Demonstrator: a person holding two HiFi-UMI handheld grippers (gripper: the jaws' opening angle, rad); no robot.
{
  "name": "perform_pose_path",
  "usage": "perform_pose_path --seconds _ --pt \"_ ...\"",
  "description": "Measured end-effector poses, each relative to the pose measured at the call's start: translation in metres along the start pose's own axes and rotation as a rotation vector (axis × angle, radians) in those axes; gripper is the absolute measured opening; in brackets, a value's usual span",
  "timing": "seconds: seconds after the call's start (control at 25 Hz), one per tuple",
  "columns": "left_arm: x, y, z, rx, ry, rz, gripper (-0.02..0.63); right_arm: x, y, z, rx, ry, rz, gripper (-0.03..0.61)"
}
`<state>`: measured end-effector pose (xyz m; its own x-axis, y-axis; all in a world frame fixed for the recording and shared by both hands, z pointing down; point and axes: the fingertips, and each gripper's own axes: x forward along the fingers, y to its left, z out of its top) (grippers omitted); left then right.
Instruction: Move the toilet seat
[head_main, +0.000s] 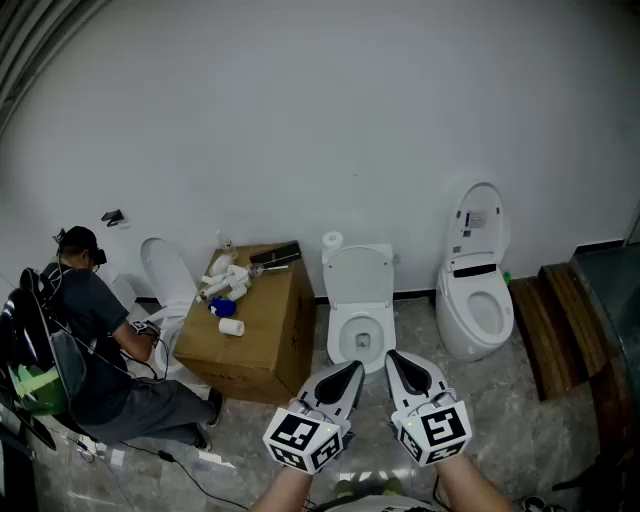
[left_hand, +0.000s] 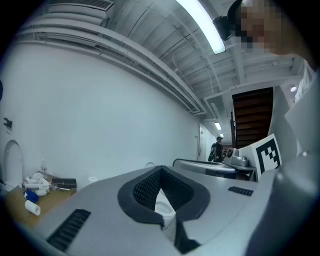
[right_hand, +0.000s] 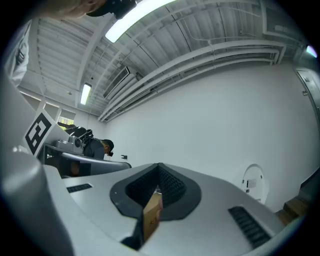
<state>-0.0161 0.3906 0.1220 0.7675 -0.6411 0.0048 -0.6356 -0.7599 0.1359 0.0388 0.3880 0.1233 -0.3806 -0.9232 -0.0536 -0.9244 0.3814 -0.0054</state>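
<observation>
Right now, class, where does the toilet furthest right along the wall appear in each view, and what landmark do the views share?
Head view: the toilet stands right of centre against the wall, with its lid raised.
Left gripper view: not in it.
Right gripper view: only its raised lid shows, low on the right.
Shared landmark: the white wall fills the background of all three views.

No legible text anywhere. Label (head_main: 478, 220) on raised lid of rightmost toilet (head_main: 473, 310): print too small. Left marker cube (head_main: 305, 438), right marker cube (head_main: 433, 430): black-white squares, no letters.
</observation>
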Motion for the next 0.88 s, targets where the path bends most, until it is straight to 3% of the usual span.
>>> perform_pose_path --seconds 0.36,0.64,0.88 --pt "0.008 -0.010 0.002 0.014 0.005 0.014 0.008 -0.004 -0.007 0.003 -0.016 -0.003 0.019 0.014" --pt "0.013 -0.018 -0.014 -0.002 0.016 0.047 0.008 -0.024 -0.030 -0.004 0.084 -0.046 0.032 0.014" --pt "0.025 0.006 -0.024 -0.007 0.038 0.105 0.008 -0.011 -0.052 -0.019 0.108 -0.049 0.007 0.014"
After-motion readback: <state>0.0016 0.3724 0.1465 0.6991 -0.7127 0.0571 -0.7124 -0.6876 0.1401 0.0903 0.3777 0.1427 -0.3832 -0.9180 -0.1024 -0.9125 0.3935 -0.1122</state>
